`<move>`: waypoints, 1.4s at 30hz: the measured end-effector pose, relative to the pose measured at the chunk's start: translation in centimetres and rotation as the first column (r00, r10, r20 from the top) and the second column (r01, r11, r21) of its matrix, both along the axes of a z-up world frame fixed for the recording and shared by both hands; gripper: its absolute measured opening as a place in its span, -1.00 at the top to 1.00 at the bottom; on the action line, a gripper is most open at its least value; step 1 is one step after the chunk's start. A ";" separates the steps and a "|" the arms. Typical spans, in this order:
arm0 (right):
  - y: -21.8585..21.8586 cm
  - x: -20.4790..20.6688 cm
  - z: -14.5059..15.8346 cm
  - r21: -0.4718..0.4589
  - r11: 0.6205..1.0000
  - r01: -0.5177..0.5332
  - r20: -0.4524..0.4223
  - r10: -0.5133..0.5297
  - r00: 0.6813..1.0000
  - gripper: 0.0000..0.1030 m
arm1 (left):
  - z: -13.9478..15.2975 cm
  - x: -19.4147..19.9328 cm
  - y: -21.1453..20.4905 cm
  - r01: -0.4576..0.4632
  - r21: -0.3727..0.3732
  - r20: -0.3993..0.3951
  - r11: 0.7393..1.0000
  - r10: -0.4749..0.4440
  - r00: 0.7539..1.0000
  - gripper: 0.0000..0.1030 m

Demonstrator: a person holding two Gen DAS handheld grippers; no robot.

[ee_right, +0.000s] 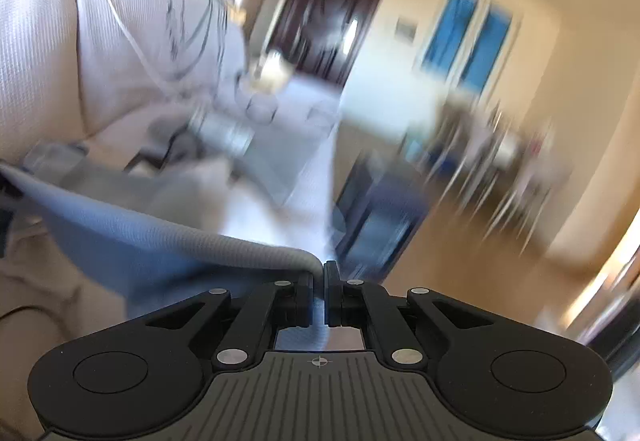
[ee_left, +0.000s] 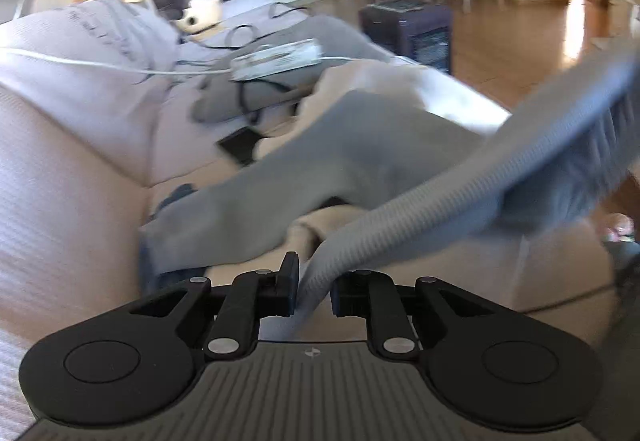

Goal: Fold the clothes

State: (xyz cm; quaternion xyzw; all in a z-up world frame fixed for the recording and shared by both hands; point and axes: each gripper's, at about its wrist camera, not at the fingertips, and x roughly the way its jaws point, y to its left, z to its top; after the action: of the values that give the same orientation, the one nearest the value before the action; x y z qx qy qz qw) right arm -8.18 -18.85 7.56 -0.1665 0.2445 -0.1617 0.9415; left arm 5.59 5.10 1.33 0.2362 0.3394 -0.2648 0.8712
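The garment [ee_left: 360, 145], grey, is draped over the sofa [ee_left: 72, 169]; its ribbed hem [ee_left: 460, 193] is lifted clear and stretched from 6 o'clock toward 3 o'clock in the left wrist view. The left gripper [ee_left: 314, 291] is seen pinching that hem between nearly closed fingers. The right gripper [ee_right: 319, 289] is pressed together on the same hem [ee_right: 240, 241], which enters from 9 o'clock; this view is heavily blurred. The step in hand is judged to be the lift of the hem to open the garment out. Next, the hem would need to be held taut and level, then carried over the body and laid flat. A charger cable [ee_left: 120, 65] at 10 o'clock should be avoided.
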 end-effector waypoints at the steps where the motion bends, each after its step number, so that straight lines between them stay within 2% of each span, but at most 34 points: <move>1: 0.3 -0.6 0.0 -0.064 0.998 -0.023 0.033 0.025 0.999 0.91 | -0.3 -0.2 -0.3 0.010 0.011 -0.007 1.000 -0.010 1.000 0.71; 3: 0.3 -1.0 -1.6 -0.066 0.996 -0.065 0.012 0.065 0.998 0.91 | -1.5 -0.4 -0.4 0.006 0.050 -0.029 0.999 -0.005 1.000 0.71; 6: -0.3 -0.8 -5.9 0.112 0.988 -0.104 -0.153 0.121 0.981 0.91 | -3.3 -0.4 0.5 -0.028 0.114 -0.064 0.993 0.035 0.997 0.71; 8: -0.3 -0.8 -8.9 0.256 0.961 -0.108 -0.253 0.175 0.952 0.91 | -4.2 -0.1 2.0 -0.074 0.153 -0.074 0.985 0.087 0.993 0.71; 10: -0.3 -1.0 -11.5 0.394 0.914 -0.097 -0.324 0.237 0.916 0.90 | -4.8 0.3 3.5 -0.134 0.190 -0.082 0.973 0.151 0.985 0.72; 11: -0.2 -1.1 -12.6 0.459 0.884 -0.086 -0.350 0.269 0.897 0.90 | -5.0 0.6 4.2 -0.171 0.220 -0.060 0.960 0.188 0.980 0.72; 13: 0.5 -1.2 -13.6 0.580 0.809 -0.092 -0.348 0.349 0.870 0.86 | -5.3 1.5 5.4 -0.244 0.275 -0.004 0.930 0.255 0.967 0.72; 14: 1.1 -1.0 -13.8 0.609 0.786 -0.107 -0.342 0.381 0.859 0.85 | -5.3 1.9 5.9 -0.273 0.286 0.010 0.919 0.282 0.959 0.72; 16: 2.2 -0.7 -14.1 0.662 0.738 -0.135 -0.326 0.445 0.834 0.85 | -4.5 2.5 6.4 -0.294 0.261 0.008 0.920 0.302 0.953 0.72; 18: 2.7 0.6 -13.9 0.701 0.696 -0.153 -0.301 0.484 0.822 0.85 | -3.3 2.5 5.7 -0.271 0.223 0.023 0.936 0.272 0.962 0.70; 19: 2.8 0.4 -13.4 0.741 0.652 -0.158 -0.276 0.511 0.814 0.85 | -2.6 2.3 4.8 -0.244 0.206 0.034 0.948 0.242 0.970 0.67; 21: 3.0 0.6 -13.5 0.807 0.570 -0.156 -0.249 0.568 0.784 0.85 | -1.3 1.8 2.6 -0.164 0.167 0.053 0.972 0.157 0.986 0.40; 22: 3.2 0.8 -13.8 0.817 0.557 -0.151 -0.260 0.588 0.766 0.84 | -0.7 1.4 1.3 -0.115 0.148 0.060 0.982 0.107 0.992 0.33; 23: 3.5 0.9 -14.2 0.811 0.569 -0.131 -0.293 0.591 0.751 0.83 | -0.2 0.9 -0.1 -0.063 0.132 0.063 0.989 0.055 0.996 0.23; 24: 3.6 1.0 -14.4 0.811 0.572 -0.119 -0.307 0.590 0.747 0.76 | 0.1 0.2 -1.8 -0.003 0.116 0.065 0.993 -0.004 0.998 0.21; 26: 3.8 1.3 -14.7 0.811 0.578 -0.095 -0.331 0.587 0.739 0.75 | 0.3 -0.7 -4.7 0.099 0.092 0.064 0.991 -0.105 0.992 0.09; 28: 2.7 0.5 -13.5 0.827 0.551 -0.111 -0.275 0.570 0.774 0.68 | -0.1 -1.3 -7.4 0.171 0.078 0.065 0.982 -0.176 0.982 0.07; 30: 1.4 0.0 -12.4 0.858 0.501 -0.110 -0.205 0.531 0.822 0.59 | -0.9 -1.9 -10.0 0.230 0.070 0.067 0.971 -0.235 0.970 0.08; 32: 0.0 -1.0 -11.1 0.870 0.479 -0.117 -0.162 0.501 0.850 0.31 | -2.0 -2.2 -12.2 0.279 0.058 0.060 0.958 -0.283 0.957 0.13; 33: -0.6 -1.2 -10.6 0.865 0.487 -0.122 -0.151 0.484 0.862 0.15 | -2.6 -2.2 -13.1 0.298 0.055 0.055 0.953 -0.301 0.952 0.15; 34: -1.2 -1.4 -10.0 0.859 0.495 -0.128 -0.140 0.468 0.873 0.14 | -3.6 -2.1 -13.8 0.308 0.064 0.049 0.949 -0.311 0.949 0.17; 36: -2.5 -1.7 -9.1 0.846 0.517 -0.131 -0.122 0.426 0.896 0.14 | -6.0 -1.8 -15.5 0.313 0.121 0.006 0.942 -0.316 0.949 0.43; 37: -3.1 -1.8 -8.7 0.838 0.531 -0.128 -0.115 0.401 0.909 0.14 | -7.2 -1.6 -15.8 0.306 0.155 -0.021 0.939 -0.307 0.952 0.46; 40: -4.9 -0.4 -8.9 0.763 0.645 -0.047 -0.171 0.272 0.947 0.14 | -10.2 -0.9 -14.7 0.271 0.235 -0.076 0.933 -0.260 0.963 0.48; 42: -6.4 1.2 -10.1 0.760 0.649 0.015 -0.199 0.211 0.957 0.15 | -12.2 0.0 -13.4 0.243 0.271 -0.142 0.931 -0.211 0.967 0.47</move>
State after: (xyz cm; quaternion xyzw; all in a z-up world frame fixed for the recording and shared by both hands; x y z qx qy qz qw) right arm -6.95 -25.26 -2.57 0.2060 0.4056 0.0306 0.8900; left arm 5.60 -8.27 -10.92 0.3825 0.3922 -0.3243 0.7712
